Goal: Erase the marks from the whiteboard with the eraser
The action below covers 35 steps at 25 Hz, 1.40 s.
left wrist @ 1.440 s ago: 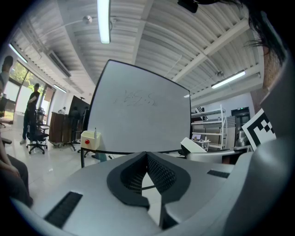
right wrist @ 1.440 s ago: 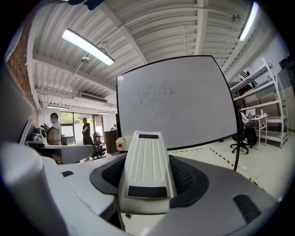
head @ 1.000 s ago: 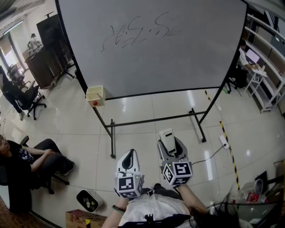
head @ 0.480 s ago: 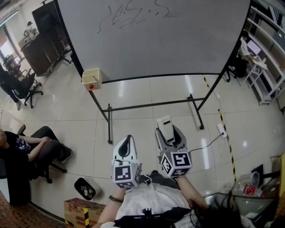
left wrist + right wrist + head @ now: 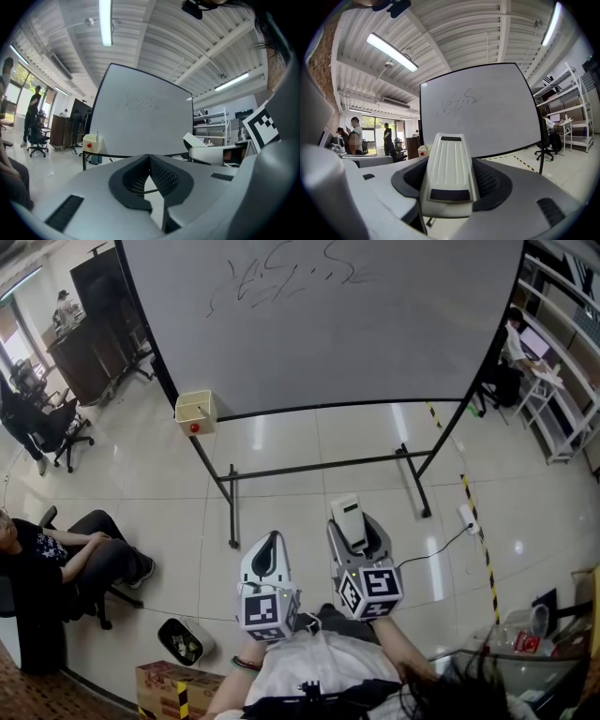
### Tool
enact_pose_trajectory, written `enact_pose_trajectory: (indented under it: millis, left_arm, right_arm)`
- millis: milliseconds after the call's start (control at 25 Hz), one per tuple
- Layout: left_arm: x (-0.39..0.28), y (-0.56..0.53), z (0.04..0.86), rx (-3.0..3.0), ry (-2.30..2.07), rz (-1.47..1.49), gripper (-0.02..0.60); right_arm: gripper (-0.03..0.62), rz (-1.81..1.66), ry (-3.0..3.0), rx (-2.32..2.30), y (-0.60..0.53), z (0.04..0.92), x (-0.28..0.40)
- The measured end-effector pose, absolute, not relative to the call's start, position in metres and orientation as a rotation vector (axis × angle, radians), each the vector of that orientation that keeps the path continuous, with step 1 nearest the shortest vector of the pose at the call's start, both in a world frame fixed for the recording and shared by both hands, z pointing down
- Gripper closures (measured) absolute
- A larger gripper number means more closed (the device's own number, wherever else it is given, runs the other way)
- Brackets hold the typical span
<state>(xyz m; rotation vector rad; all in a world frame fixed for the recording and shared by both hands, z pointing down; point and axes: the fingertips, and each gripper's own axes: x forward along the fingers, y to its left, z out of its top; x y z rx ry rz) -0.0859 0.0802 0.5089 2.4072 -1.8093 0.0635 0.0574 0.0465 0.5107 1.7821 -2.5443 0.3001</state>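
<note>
While right gripper point(image 5: 351, 529) is clamping ribbed eraser point(image 5: 449, 173), left gripper point(image 5: 149, 160) is sitting closed, empty; only left gripper view is resolving pen point(image 5: 97, 135) in box point(image 5: 92, 144), whiteboard's point(image 5: 328, 334) 7 o'clock.

White eraser point(image 5: 449, 176); dark marks point(image 5: 277, 276); white whiteboard point(image 5: 328, 352).

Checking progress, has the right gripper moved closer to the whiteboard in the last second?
No. The right gripper, holding the eraser, stays just short of the stand's crossbar.
</note>
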Motion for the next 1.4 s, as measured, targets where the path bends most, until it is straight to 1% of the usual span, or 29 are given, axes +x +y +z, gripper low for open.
enact_pose_trajectory:
  millis: [400, 560, 760, 880, 1120, 1280, 1400]
  left_arm:
    - [-0.068, 0.062, 0.515, 2.4, -1.802, 0.072, 0.586]
    - [-0.054, 0.044, 0.508, 2.413, -1.814, 0.057, 0.586]
    - [-0.06, 0.03, 0.516, 2.347, -1.889, 0.075, 0.586]
    - [-0.071, 0.019, 0.519, 2.297, -1.931, 0.083, 0.586]
    - [-0.098, -0.026, 0.516, 2.257, -1.992, 0.079, 0.586]
    - [-0.125, -0.074, 0.515, 2.262, -2.004, 0.067, 0.586]
    - [-0.155, -0.116, 0.503, 2.268, -2.022, 0.034, 0.586]
  right_arm:
    - [0.312, 0.307, -2.541, 1.782, 0.029, 0.515, 0.075]
    - [0.312, 0.307, -2.559, 1.794, 0.005, 0.511, 0.091]
    - [0.313, 0.279, -2.625, 1.766, -0.044, 0.498, 0.091]
    - [0.313, 0.196, -2.693, 1.759, -0.088, 0.467, 0.085]
    - [0.313, -0.048, -2.823, 1.791, -0.197, 0.377, 0.066]
    - [0.312, -0.295, -2.802, 1.822, -0.278, 0.317, 0.04]
    - [0.313, -0.344, -2.737, 1.893, -0.34, 0.286, 0.027]
